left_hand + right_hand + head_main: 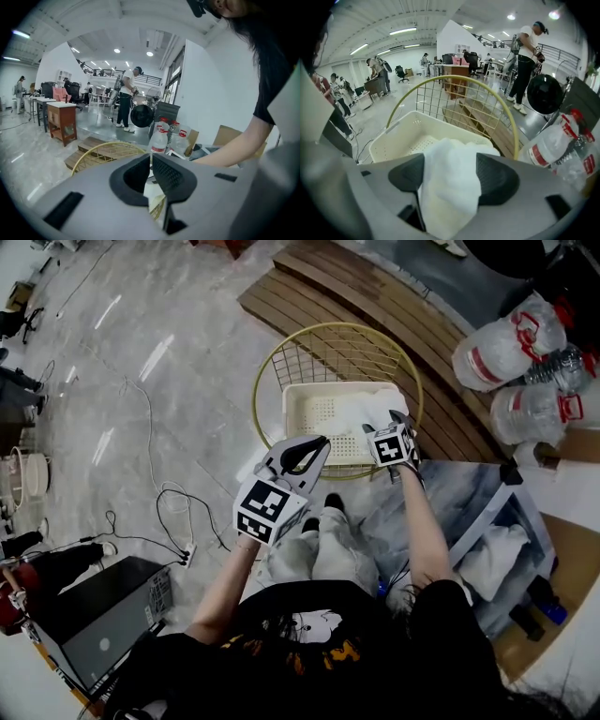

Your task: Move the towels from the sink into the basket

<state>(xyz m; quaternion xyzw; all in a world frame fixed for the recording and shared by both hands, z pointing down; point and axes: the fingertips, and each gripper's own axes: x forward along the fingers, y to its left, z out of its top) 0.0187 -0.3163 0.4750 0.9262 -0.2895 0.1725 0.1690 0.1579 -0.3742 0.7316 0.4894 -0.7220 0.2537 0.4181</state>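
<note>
A cream plastic basket sits inside a yellow wire basket on the floor in front of me. My right gripper hangs over the cream basket's right end. A white towel fills the wide gap between its jaws and droops toward the cream basket, which holds more white cloth. My left gripper hovers at the basket's near left rim. Its pads are nearly together with nothing between them. Another white towel lies in the sink at my right.
Large water bottles stand right of the wire basket. A wooden step lies behind it. Cables trail over the floor at left, near a grey box. A person stands farther off.
</note>
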